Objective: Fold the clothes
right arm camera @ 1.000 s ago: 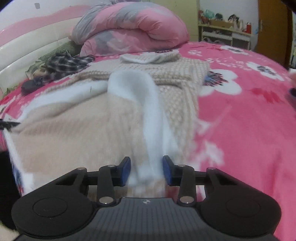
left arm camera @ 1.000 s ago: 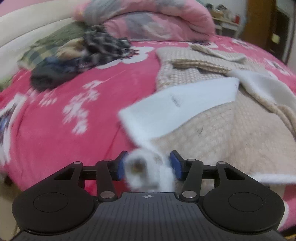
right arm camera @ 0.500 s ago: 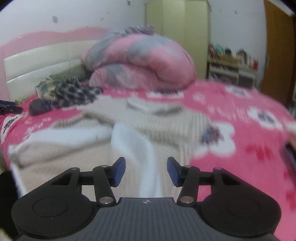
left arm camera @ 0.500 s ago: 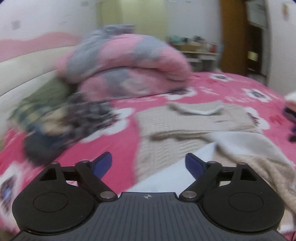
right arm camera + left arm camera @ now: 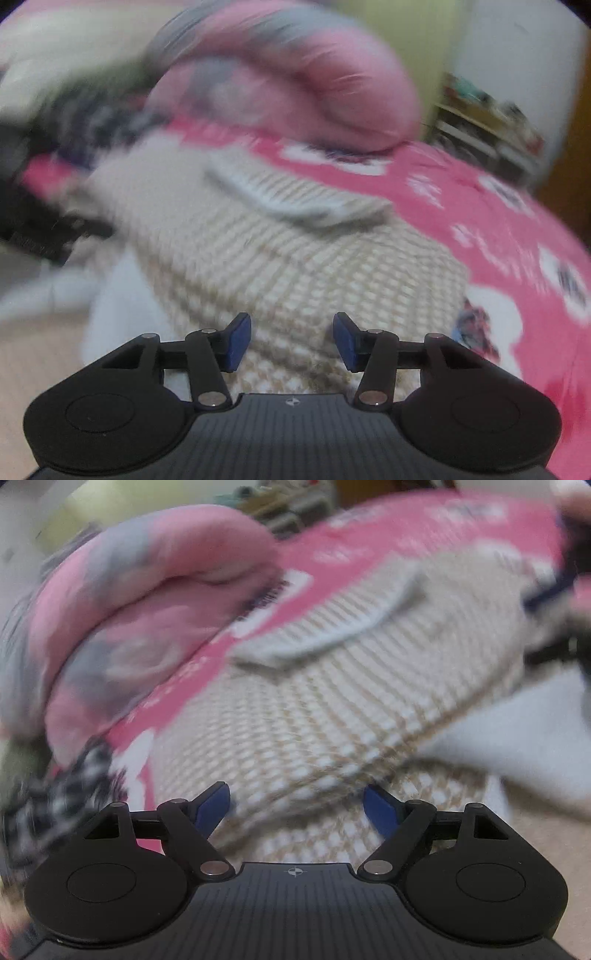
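Observation:
A beige waffle-knit garment [image 5: 314, 709] with white fleece lining [image 5: 509, 738] lies spread on the pink floral bed, its collar [image 5: 332, 635] toward the far side. My left gripper [image 5: 297, 806] is open and empty, just above the garment's left part. My right gripper [image 5: 291, 339] is open and empty, over the same garment [image 5: 295, 266] near its right edge; the collar [image 5: 291, 199] lies ahead. The right gripper shows at the left wrist view's right edge [image 5: 554, 590]. Both views are motion-blurred.
A rolled pink and grey quilt [image 5: 129, 620] lies at the head of the bed [image 5: 280, 85]. A checked dark cloth [image 5: 62, 794] lies left of the garment. The pink floral bedspread [image 5: 498, 229] stretches to the right. Shelves [image 5: 487, 129] stand against the far wall.
Both grippers let go of the white fleece edges, opened, lifted, and have moved forward and down over the garment's upper part near the collar.

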A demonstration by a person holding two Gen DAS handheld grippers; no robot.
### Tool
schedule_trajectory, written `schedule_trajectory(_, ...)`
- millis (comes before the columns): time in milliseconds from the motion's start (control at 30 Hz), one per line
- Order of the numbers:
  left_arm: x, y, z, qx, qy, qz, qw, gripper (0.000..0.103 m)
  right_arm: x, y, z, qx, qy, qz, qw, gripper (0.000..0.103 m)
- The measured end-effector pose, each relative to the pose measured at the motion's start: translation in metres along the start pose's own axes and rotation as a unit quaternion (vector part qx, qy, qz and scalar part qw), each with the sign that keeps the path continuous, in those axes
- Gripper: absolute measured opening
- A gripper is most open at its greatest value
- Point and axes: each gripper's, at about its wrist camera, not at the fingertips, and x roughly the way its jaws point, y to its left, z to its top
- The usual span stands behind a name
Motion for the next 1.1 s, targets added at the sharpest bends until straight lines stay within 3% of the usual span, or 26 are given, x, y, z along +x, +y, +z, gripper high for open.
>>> schedule_trajectory(100,0.008,-0.003,0.006,0.004,-0.013,0.011,0.9998,0.080,0.008,0.013,-0.002,-0.059,-0.016,-0.011,0.998,0.055)
schedule_trajectory(133,0.011,-0.001,0.007,-0.004,-0.016,0.010,0.9998,0.072,0.011,0.017,-0.002,-0.070,-0.021,-0.010,0.997,0.054)
schedule_trajectory(167,0.012,0.000,0.009,-0.010,-0.020,0.006,0.9997,0.056,0.013,0.021,-0.002,-0.079,-0.025,-0.012,0.996,0.048)
schedule_trajectory(267,0.013,-0.001,0.012,-0.022,-0.040,-0.003,0.9989,0.031,0.016,0.024,0.001,-0.084,-0.042,-0.019,0.995,0.037)
schedule_trajectory(367,0.004,-0.004,0.013,-0.012,-0.074,0.020,0.9970,0.025,0.002,0.014,0.001,-0.039,-0.071,-0.042,0.996,0.037)
schedule_trajectory(500,-0.010,0.007,0.012,-0.016,-0.098,0.024,0.9948,0.024,-0.009,-0.008,-0.004,0.019,-0.087,-0.045,0.995,0.042)
schedule_trajectory(633,-0.010,0.025,0.011,-0.070,-0.104,0.014,0.9921,0.022,-0.015,-0.017,-0.004,0.037,-0.098,-0.058,0.993,0.041)
schedule_trajectory(833,-0.006,0.066,0.004,-0.201,-0.103,-0.071,0.9716,0.022,-0.028,-0.010,0.013,0.026,-0.126,-0.069,0.989,0.041)
schedule_trajectory(1000,-0.004,0.060,-0.009,-0.202,-0.084,-0.112,0.9693,0.028,0.019,-0.001,0.015,-0.069,-0.043,-0.060,0.995,0.041)
schedule_trajectory(1100,-0.011,0.057,-0.020,-0.212,-0.080,-0.108,0.9679,0.032,0.037,0.006,0.013,-0.113,-0.019,-0.073,0.991,0.029)
